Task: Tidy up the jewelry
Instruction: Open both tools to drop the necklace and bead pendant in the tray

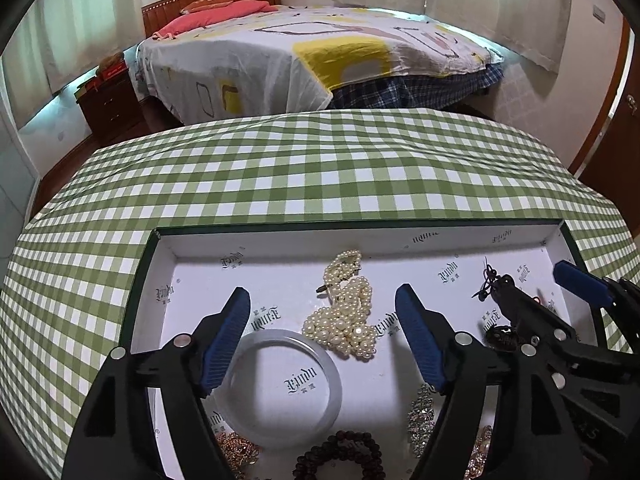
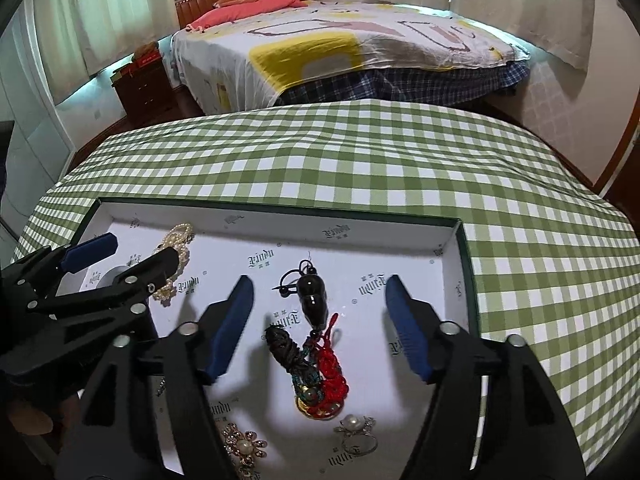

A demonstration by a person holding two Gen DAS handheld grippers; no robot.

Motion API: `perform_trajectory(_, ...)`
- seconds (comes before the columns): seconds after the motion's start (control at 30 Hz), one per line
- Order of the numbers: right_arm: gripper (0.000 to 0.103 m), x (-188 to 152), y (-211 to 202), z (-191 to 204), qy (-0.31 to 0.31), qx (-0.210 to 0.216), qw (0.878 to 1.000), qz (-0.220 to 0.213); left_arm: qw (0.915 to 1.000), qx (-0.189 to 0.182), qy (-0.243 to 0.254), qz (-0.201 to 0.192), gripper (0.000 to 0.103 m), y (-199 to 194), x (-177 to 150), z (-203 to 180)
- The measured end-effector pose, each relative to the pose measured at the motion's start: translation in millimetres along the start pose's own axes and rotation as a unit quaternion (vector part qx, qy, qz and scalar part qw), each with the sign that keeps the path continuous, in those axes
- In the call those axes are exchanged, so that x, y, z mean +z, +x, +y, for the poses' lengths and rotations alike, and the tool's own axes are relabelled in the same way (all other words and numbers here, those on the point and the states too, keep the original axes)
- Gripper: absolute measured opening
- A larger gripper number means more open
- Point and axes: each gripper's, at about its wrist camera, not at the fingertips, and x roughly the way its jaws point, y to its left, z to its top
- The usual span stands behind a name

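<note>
A shallow white-lined box (image 1: pixel 360 229) lies on the checked cloth and holds the jewelry. My left gripper (image 1: pixel 322 296) is open over it, with the pearl necklace (image 1: pixel 348 316) lying loose between its blue fingers, untouched. A white bangle (image 1: pixel 280 390) and a brown bead bracelet (image 1: pixel 340 456) lie nearer me. My right gripper (image 2: pixel 319 284) is open too. Below its gap rest a black pendant (image 2: pixel 312 298), a dark carved charm (image 2: pixel 282 340) and a red knotted cord (image 2: pixel 332 368). A pearl ring (image 2: pixel 356 434) and a flower brooch (image 2: pixel 242 446) sit at the box's near edge.
The green checked tablecloth (image 1: pixel 320 160) covers the table around the box (image 2: pixel 464 272). Behind the table stands a bed (image 1: pixel 320 52) with a wooden nightstand (image 1: pixel 108 100) on its left. A door (image 1: pixel 616 128) is at the right. A hand (image 2: pixel 28 416) shows at the lower left.
</note>
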Motion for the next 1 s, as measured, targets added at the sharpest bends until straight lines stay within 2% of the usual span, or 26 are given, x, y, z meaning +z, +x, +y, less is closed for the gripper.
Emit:
perform_trajectory(0.2, 0.084, -4, -12, -4, 0.004, -0.016, 1.000, -0.018, 0.9997, 0.005, 0.002, -0.023, 0.077, -11, -4, 2)
perform_trajectory(0.33, 0.086, -10, -20, -5, 0.010, -0.022, 0.999, -0.025, 0.9992, 0.006, -0.003, -0.040, 0.079, -21, -7, 4)
perform_trajectory(0.4, 0.090, -13, -25, -5, 0.014, -0.026, 0.999, -0.030, 0.9986, 0.014, -0.004, -0.050, 0.081, -27, -9, 5)
perform_trajectory(0.67, 0.094, -32, -54, 1, 0.005, -0.040, 0.998, -0.047, 0.9979, 0.005, -0.007, -0.064, 0.082, -56, -27, 10)
perform_trajectory(1.0, 0.094, -72, -121, 14, 0.007, -0.029, 0.996, -0.079, 0.9953, 0.010, -0.012, -0.096, 0.083, -125, -77, 20)
